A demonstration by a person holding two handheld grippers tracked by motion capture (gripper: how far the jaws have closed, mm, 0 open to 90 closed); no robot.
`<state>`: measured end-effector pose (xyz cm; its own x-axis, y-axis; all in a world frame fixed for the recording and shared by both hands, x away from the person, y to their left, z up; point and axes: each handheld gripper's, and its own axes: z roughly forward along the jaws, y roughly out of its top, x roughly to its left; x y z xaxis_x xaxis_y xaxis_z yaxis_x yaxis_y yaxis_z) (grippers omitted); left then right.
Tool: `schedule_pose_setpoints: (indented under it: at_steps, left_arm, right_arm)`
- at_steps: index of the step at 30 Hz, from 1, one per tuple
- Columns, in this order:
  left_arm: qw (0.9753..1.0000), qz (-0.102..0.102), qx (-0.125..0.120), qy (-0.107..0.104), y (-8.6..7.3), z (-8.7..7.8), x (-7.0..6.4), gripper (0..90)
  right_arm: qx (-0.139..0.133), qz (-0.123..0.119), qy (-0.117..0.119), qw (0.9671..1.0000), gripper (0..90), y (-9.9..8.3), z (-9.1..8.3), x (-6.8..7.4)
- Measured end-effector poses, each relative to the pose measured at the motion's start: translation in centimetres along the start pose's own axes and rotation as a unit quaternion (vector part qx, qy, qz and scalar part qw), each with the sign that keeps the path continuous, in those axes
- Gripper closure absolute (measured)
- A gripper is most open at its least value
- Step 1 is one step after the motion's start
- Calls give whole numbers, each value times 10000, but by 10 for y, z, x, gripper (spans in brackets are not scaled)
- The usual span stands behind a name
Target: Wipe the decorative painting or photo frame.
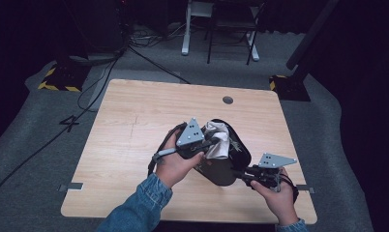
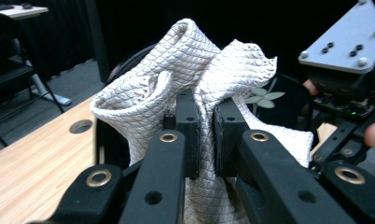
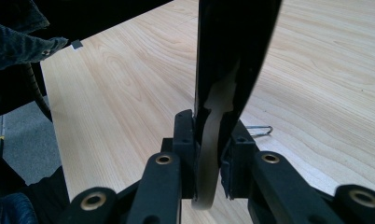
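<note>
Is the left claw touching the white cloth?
Touching. In the left gripper view, the left claw has both jaws pinched on the white cloth.

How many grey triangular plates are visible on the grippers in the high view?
2. One tops the left gripper, which pinches the white cloth over the black bag mid-table; the other tops the right gripper, clamped on the bag's near edge.

Your left gripper [image 1: 213, 141] pinches white cloth [image 1: 218, 139] over black bag [image 1: 227, 164]; right gripper [image 1: 242, 175] clamps the bag's edge.
</note>
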<state>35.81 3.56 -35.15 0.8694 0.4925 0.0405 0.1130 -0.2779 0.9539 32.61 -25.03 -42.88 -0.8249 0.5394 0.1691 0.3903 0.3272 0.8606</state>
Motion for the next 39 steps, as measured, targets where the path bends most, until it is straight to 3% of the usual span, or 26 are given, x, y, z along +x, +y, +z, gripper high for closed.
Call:
schedule_pose_setpoints:
  at_steps: [17,20,39]
  left_arm:
    - [9993,-190,168,260,-15,-11,23,830]
    - [9994,-173,175,261,-14,-9,21,830]
    - [9988,175,270,-362,-3,15,-21,828]
  right_arm:
    - [5,9,19,10000,789,0,0,-1]
    - [21,15,13,10000,789,1,0,0]
    - [52,8,-11,10000,789,2,1,1]
